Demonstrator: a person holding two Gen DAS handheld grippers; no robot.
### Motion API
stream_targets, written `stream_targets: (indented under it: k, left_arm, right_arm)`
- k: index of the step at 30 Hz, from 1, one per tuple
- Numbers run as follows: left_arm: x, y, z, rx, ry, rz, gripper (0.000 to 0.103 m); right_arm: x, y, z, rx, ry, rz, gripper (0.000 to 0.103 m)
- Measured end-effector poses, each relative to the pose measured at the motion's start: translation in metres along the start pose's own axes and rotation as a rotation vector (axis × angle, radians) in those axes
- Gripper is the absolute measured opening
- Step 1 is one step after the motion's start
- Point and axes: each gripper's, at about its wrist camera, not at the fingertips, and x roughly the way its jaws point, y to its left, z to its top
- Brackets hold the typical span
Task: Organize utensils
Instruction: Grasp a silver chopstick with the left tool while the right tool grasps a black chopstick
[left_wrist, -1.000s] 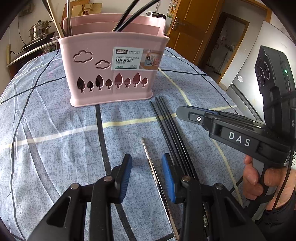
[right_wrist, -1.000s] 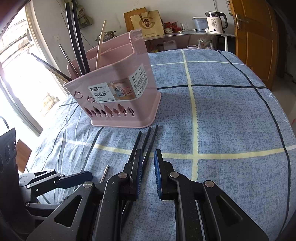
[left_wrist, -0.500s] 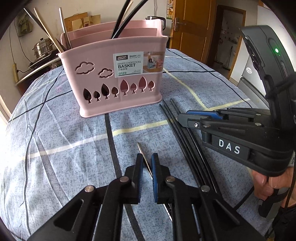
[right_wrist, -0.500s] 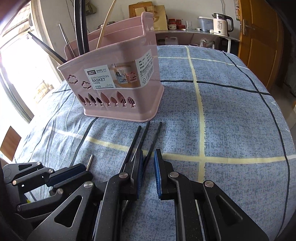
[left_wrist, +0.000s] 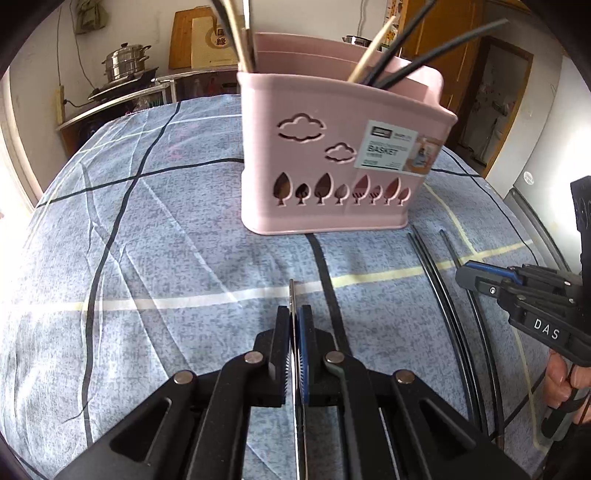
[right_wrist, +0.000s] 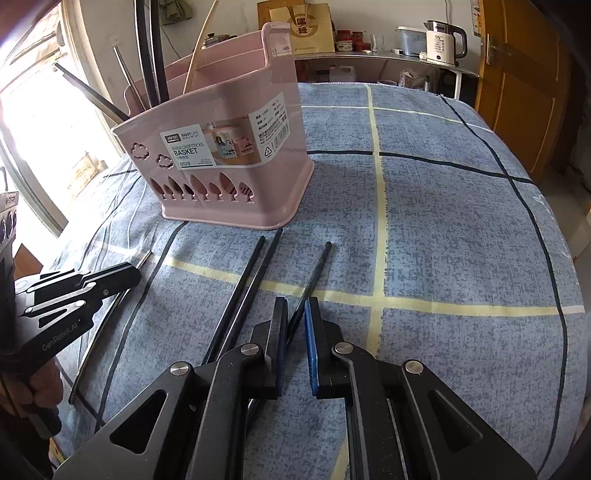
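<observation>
Lying on the blue checked cloth (left_wrist: 155, 258) of the surface, a thin metal chopstick (left_wrist: 291, 295) ran straight toward the pink basket (left_wrist: 332, 155), and my left tongs (left_wrist: 294, 325) were pinched shut on it, its tip poking out just past the pads. Those jaws had just been closing, and the stick sat between them with no gap I could see. Three black chopsticks (right_wrist: 251, 273) lay to the right of it, their far ends near the basket's foot but not touching it. One of them (right_wrist: 314, 273) lay apart from the other two and ran between the pads of my right tongs (right_wrist: 295, 332), whose jaws had been closing as well; a narrow gap still showed on the blue pad's side, so I could not tell whether they had truly gripped it. From the right wrist view I saw the left tongs low at the left edge with a hand (right_wrist: 40, 391) on their handle. The basket stood upright on the cloth, with black, pale wooden and metal chopsticks already standing in its compartments. Behind the surface a white kettle (right_wrist: 441, 46) stood on a shelf beside a wooden door (right_wrist: 524, 85)
</observation>
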Motion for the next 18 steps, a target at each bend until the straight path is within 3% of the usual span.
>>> stream_targets:
  k: [4,8,13,18]
  left_arm:
    - [0.002,0.011,0.004,-0.033,0.029,-0.038,0.006]
    - [0.006,0.007,0.01,0.012,0.054,-0.032,0.008]
    - [0.01,-0.008,0.017,0.111,0.054,-0.025,0.032]
    - [0.01,-0.02,0.013,0.159,0.032,0.012,0.036]
  right_arm:
    - [0.006,0.001,0.009,0.006,0.011,-0.029,0.01]
    - [0.011,0.003,0.018,0.009,0.021,-0.051,0.01]
    - [0.015,0.003,0.025,0.017,0.026,-0.061,0.01]
    - [0.017,0.003,0.028,0.012,0.023,-0.05,0.01]
